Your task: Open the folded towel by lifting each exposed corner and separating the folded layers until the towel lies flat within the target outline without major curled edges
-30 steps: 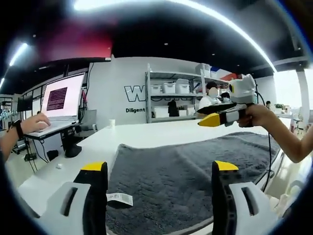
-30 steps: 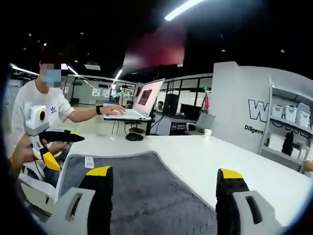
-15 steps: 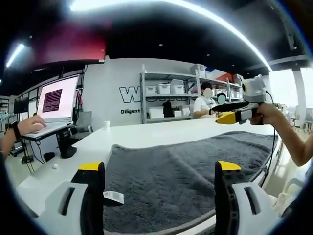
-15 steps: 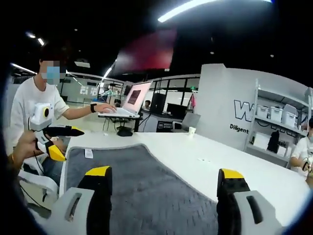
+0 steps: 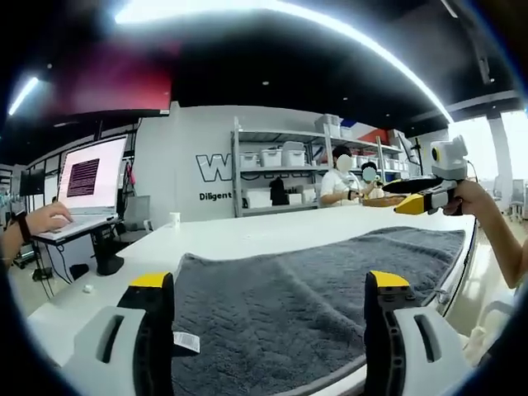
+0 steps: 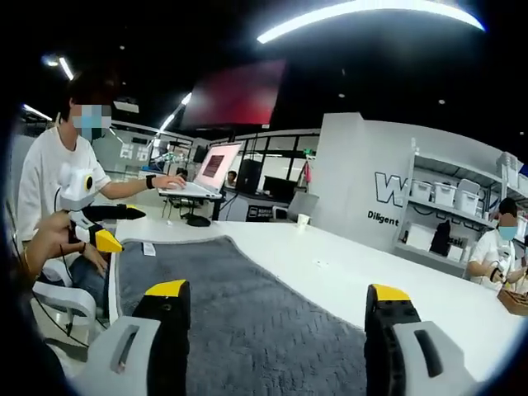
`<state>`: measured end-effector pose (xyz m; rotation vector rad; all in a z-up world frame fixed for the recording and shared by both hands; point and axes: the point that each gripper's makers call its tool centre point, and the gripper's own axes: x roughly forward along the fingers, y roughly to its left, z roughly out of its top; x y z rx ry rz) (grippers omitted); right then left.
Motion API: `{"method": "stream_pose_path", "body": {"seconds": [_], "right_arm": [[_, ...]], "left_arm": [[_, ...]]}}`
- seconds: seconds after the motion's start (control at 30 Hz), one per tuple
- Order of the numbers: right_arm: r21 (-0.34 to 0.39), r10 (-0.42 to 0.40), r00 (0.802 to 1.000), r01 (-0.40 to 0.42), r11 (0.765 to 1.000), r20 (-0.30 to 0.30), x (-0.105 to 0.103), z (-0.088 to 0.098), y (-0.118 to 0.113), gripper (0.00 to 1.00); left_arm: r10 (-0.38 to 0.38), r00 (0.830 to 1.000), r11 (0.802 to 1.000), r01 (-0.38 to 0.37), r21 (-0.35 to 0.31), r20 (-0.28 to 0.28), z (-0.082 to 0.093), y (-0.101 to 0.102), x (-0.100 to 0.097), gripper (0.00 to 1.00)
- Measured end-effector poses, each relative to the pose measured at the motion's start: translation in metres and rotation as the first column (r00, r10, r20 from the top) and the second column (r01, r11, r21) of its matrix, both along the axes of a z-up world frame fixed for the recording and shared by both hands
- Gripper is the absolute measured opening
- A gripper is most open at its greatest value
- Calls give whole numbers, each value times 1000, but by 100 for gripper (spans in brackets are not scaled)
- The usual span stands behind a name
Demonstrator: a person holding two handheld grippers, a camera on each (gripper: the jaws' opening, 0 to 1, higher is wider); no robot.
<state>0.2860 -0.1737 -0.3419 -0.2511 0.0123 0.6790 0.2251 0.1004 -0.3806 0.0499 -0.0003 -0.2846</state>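
Large dark lettering on a pale wall (image 5: 177, 157) begins with a "W" (image 5: 209, 166), the remainder of the word hidden by shelving (image 5: 280, 169); beneath it a smaller line opens with "Diligent" (image 5: 215, 196). In the right gripper view the same wall shows "W" (image 6: 388, 185) and "Diligent" (image 6: 383, 217). Print on the towel's white tag (image 5: 185, 341) is too small to read.

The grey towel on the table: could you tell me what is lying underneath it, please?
The grey towel lies spread on the white table, whose bare top shows beyond its far edge. A white tag sticks out at one edge. Whatever is beneath the towel, including any outline, is covered.
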Motion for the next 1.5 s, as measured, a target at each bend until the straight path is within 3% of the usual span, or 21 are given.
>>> {"method": "stream_pose_path", "body": {"seconds": [0.37, 0.47, 0.6, 0.93, 1.13, 1.5], "right_arm": [[22, -98, 995, 98, 995, -8, -25, -10, -49, 87], [11, -114, 993, 114, 993, -14, -35, -18, -61, 87], [15, -138, 990, 139, 990, -39, -51, -31, -75, 86], [41, -156, 986, 159, 986, -65, -78, -47, -81, 83], [23, -193, 980, 195, 981, -49, -87, -51, -85, 83], [43, -216, 975, 218, 975, -51, -107, -58, -90, 80]], "left_arm": [[-28, 1000, 1000, 28, 12, -4, -2, -12, -2, 98], [-87, 996, 996, 87, -7, -7, -2, -25, -5, 98], [-95, 995, 995, 95, -5, -2, -1, -30, -10, 99], [-137, 991, 990, 137, 38, 4, -5, -44, -26, 99], [-164, 986, 986, 164, 40, 11, -7, -50, -34, 99], [-163, 986, 986, 162, 36, 29, -4, -43, -42, 99]]}}
